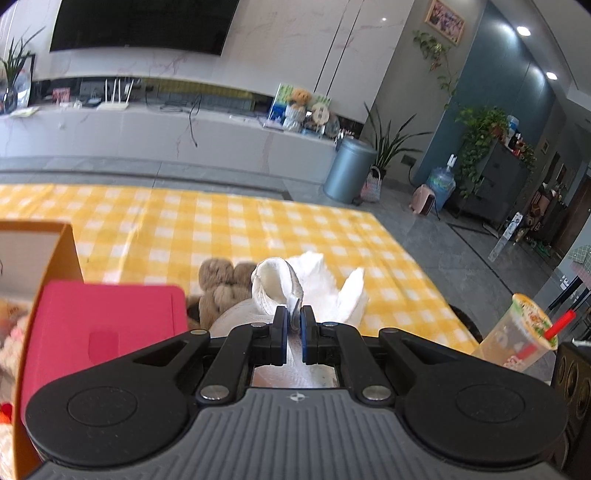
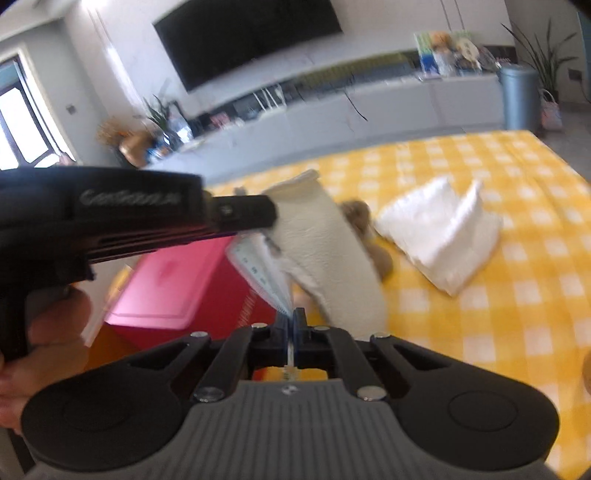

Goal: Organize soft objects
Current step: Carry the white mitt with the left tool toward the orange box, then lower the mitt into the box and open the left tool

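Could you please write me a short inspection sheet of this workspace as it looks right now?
Surface: yellow-and-white checked tablecloth.
Job's things: cream knitted sock with a pale blue card tag, lifted; folded white towel and brown plush toy on the cloth; pink-lidded orange box.
Clutter: plastic drink cup with red straw.
Grippers: left gripper shut on the sock; right gripper shut on the tag.
Cables: dark cable on the far counter.
Surroundings: wall television, grey bin, houseplants.

R wrist view is motion-blurred. Brown plush toy [image 2: 364, 229] mostly hidden behind cream sock [image 2: 332, 251]. Orange box [image 1: 26, 332] cut off at left edge, contents too blurry to ID. Drink cup [image 1: 517, 336] base hidden by gripper body.
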Demonstrator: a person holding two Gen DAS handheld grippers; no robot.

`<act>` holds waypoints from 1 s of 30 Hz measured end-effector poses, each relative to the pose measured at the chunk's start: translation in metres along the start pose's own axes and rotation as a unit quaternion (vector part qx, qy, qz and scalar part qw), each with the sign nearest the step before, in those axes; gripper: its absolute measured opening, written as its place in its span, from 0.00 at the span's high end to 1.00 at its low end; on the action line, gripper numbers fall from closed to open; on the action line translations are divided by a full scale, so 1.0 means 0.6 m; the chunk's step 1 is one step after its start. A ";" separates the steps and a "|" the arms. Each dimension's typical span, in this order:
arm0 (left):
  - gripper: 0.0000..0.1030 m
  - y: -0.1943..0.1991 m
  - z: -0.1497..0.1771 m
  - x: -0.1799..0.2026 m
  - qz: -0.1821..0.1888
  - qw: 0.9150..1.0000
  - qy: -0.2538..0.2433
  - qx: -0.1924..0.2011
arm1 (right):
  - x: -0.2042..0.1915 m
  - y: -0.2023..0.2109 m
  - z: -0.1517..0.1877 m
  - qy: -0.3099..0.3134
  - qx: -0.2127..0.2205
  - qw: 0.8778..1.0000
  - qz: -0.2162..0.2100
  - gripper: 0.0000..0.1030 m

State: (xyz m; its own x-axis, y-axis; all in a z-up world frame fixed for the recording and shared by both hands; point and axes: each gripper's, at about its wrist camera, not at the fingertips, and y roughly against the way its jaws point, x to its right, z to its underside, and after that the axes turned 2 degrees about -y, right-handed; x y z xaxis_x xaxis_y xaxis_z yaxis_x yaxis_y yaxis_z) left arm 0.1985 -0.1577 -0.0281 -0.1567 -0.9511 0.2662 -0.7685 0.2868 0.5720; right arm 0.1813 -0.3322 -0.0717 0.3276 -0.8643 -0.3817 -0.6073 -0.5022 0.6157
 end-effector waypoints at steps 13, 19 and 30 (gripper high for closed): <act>0.96 0.022 -0.004 0.006 -0.048 0.996 -0.020 0.068 | 0.005 -0.025 0.011 -0.006 -0.046 0.997 0.059 1.00; 0.97 0.035 -0.006 0.003 -0.036 0.997 -0.015 0.065 | 0.020 -0.007 0.010 -0.023 -0.022 0.996 0.083 1.00; 0.98 0.081 -0.027 0.002 -0.018 0.995 -0.009 0.099 | 0.046 0.029 -0.004 -0.055 0.033 0.992 0.112 1.00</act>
State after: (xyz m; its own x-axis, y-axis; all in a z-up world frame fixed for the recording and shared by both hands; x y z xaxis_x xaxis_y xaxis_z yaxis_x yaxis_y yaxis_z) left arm 0.1712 -0.1429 0.0127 -0.1367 -0.9630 0.2325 -0.8805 0.2256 0.4170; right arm 0.1816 -0.3649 -0.0698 0.1000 -0.9436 -0.3156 -0.7027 -0.2915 0.6490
